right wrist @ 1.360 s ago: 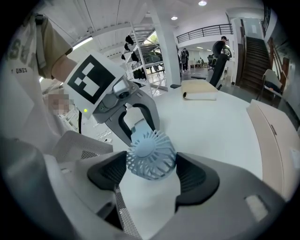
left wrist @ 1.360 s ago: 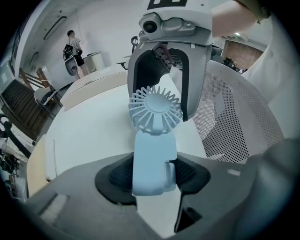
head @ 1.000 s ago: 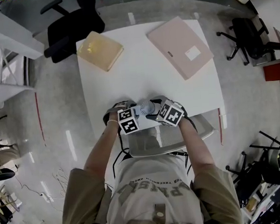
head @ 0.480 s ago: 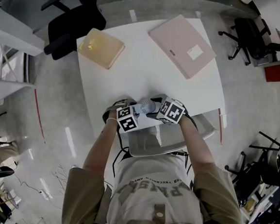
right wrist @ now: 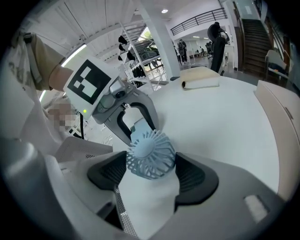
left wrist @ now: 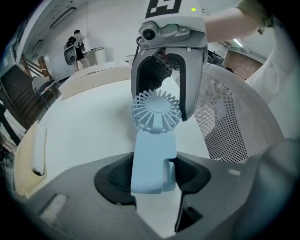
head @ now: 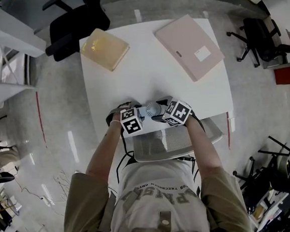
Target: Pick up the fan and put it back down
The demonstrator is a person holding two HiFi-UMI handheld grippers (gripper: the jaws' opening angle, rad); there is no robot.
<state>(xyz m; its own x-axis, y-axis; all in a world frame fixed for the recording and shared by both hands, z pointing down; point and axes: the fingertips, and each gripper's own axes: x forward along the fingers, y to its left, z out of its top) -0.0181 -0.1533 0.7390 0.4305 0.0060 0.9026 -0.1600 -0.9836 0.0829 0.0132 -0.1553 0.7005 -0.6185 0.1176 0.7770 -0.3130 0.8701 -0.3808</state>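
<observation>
Your left tool (left wrist: 151, 174) is clamped on the handle of the pale blue fan (left wrist: 154, 115), which is at the near edge of the white table (head: 146, 72). Your right tool (right wrist: 152, 171) grips its round cage.

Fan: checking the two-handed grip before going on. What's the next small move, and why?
Probably raise both grippers together, straight up. The left gripper grips the fan by its handle and the right gripper by its grille head, so moving one alone would twist it. Whether it rests on the table is unclear.
</observation>
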